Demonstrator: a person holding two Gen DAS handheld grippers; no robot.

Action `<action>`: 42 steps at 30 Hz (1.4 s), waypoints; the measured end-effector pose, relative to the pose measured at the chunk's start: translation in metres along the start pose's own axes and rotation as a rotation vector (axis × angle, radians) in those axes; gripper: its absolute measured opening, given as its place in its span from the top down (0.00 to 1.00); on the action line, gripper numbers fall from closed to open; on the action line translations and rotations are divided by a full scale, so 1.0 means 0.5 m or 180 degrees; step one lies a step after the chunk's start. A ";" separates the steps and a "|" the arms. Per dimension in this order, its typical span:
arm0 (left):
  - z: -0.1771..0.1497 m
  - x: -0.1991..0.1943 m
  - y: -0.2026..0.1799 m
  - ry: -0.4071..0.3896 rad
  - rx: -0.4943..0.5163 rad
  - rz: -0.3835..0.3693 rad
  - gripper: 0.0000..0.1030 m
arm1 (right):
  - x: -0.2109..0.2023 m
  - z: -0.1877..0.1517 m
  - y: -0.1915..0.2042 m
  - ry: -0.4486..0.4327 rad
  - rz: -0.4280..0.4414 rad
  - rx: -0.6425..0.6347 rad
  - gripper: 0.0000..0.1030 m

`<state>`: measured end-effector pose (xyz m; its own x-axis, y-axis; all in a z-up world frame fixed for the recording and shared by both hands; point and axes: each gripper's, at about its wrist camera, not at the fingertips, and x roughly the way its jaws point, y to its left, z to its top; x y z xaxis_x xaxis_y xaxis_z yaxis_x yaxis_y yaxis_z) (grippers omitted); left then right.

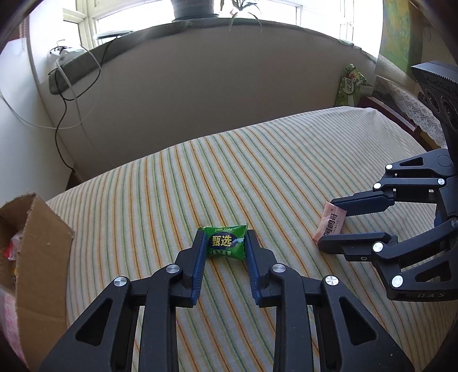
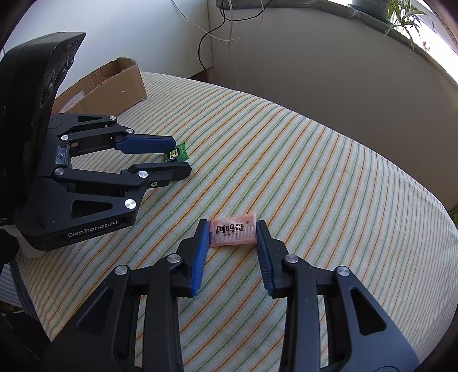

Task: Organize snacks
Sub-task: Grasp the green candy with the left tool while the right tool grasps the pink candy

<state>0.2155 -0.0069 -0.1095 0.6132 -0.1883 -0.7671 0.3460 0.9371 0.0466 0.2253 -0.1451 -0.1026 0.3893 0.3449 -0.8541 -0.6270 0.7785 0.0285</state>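
Here, right of the cardboard box [image 1: 37, 257], each tool pinches one packet for boxing: left tool [image 1: 224, 243] the green candy [image 1: 226, 242], right tool [image 2: 232, 233] the pink snack [image 2: 233, 232].

Sharp daylit fisheye views, overexposed window [image 1: 183, 17].

Two sealed snack packets lie flat on striped cloth — green packet [image 1: 227, 242], pink packet [image 2: 233, 232] well apart.
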 end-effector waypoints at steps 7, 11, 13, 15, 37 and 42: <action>-0.002 -0.011 0.014 -0.0049 -0.0125 -0.0042 0.82 | -0.012 -0.012 -0.015 -0.0040 0.0036 0.0137 0.70; -0.002 -0.019 0.027 -0.0118 -0.0262 -0.0031 0.88 | -0.017 -0.015 -0.014 -0.0070 0.0047 0.0181 0.80; -0.002 -0.014 0.036 -0.0105 -0.0340 0.0004 0.92 | -0.024 -0.015 -0.018 -0.0095 0.0064 0.0218 0.85; -0.001 -0.011 0.045 -0.0092 -0.0415 -0.0035 0.93 | -0.023 -0.015 -0.019 -0.0077 0.0066 0.0214 0.85; -0.013 -0.060 0.055 -0.0257 -0.0528 -0.0036 0.95 | -0.011 -0.012 0.004 -0.0058 -0.0069 0.0023 0.76; -0.023 -0.107 0.054 -0.0376 -0.0586 -0.0025 0.95 | -0.030 -0.014 0.004 -0.0129 -0.0056 0.0087 0.91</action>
<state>0.1837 0.0319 -0.0748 0.6937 -0.2188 -0.6862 0.2223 0.9713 -0.0851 0.2135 -0.1524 -0.0934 0.4275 0.3515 -0.8328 -0.6014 0.7985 0.0283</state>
